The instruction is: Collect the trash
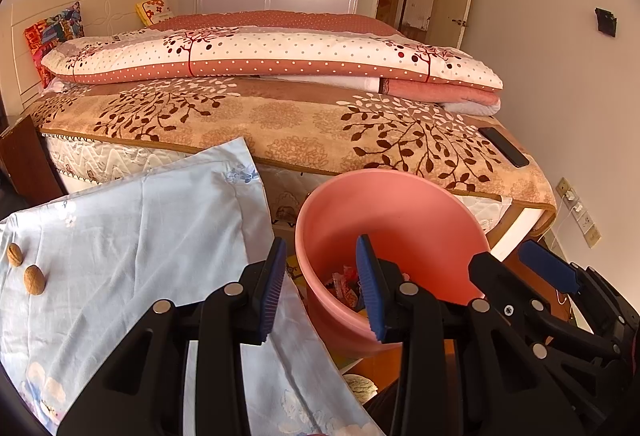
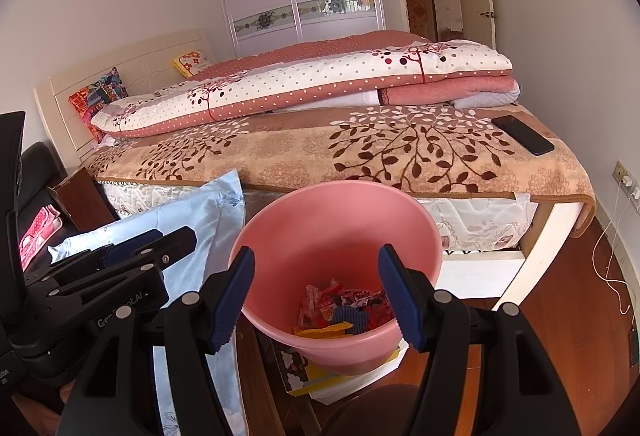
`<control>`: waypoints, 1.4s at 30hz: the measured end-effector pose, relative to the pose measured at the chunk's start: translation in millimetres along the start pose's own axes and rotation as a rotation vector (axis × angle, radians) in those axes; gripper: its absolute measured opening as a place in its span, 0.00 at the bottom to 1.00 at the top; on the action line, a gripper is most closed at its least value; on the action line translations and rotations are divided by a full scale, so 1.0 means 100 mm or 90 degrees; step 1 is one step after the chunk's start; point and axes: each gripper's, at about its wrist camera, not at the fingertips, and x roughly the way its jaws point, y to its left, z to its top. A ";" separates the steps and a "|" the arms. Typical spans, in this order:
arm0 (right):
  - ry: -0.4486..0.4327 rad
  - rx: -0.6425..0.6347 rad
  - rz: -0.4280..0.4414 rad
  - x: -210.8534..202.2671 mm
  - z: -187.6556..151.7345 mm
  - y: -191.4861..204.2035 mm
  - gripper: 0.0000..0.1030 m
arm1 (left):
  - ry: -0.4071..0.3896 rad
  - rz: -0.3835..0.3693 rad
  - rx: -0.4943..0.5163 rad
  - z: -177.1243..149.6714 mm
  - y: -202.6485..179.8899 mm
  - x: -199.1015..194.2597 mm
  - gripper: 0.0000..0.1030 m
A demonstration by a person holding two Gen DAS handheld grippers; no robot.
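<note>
A pink bucket [image 1: 400,220] [image 2: 336,228] stands beside the bed, with several crumpled wrappers [image 1: 344,290] [image 2: 348,308] at its bottom. My left gripper [image 1: 322,292] hovers over the bucket's near left rim, open, with nothing between its blue pads. My right gripper [image 2: 318,300] hangs over the bucket's mouth, also open and holding nothing. In the left wrist view the right gripper [image 1: 520,268] shows at the bucket's right side. Two walnuts [image 1: 34,279] lie on a light blue cloth [image 1: 140,236] to the left.
The bed [image 2: 360,155] with folded quilts fills the background, and a black phone [image 2: 522,135] lies near its right corner. A stack of papers [image 2: 320,376] sits under the bucket. A white cable [image 2: 612,268] trails from wall sockets onto the wooden floor at right.
</note>
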 end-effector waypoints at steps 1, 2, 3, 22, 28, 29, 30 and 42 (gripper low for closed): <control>0.000 -0.001 0.000 0.00 0.00 0.00 0.62 | 0.000 0.000 0.000 0.00 0.00 -0.01 0.35; 0.000 0.000 0.000 0.00 0.00 0.00 0.62 | 0.000 -0.001 0.000 0.00 0.00 0.00 0.35; 0.000 -0.001 0.000 0.00 0.00 0.00 0.62 | -0.001 -0.001 0.001 0.00 0.00 -0.01 0.35; -0.001 -0.002 0.000 -0.01 0.01 0.02 0.62 | -0.005 -0.002 0.004 0.00 -0.01 -0.05 0.35; 0.001 -0.002 0.000 -0.03 0.03 0.04 0.62 | -0.005 -0.002 0.003 0.00 -0.01 -0.05 0.35; 0.001 -0.002 0.001 -0.03 0.03 0.06 0.62 | -0.004 -0.002 0.003 -0.01 0.00 -0.05 0.35; 0.002 -0.002 0.001 -0.03 0.03 0.06 0.62 | -0.004 -0.002 0.003 -0.01 0.00 -0.05 0.35; 0.006 0.002 0.002 0.00 0.01 0.04 0.62 | -0.005 -0.004 0.002 -0.01 0.00 -0.05 0.35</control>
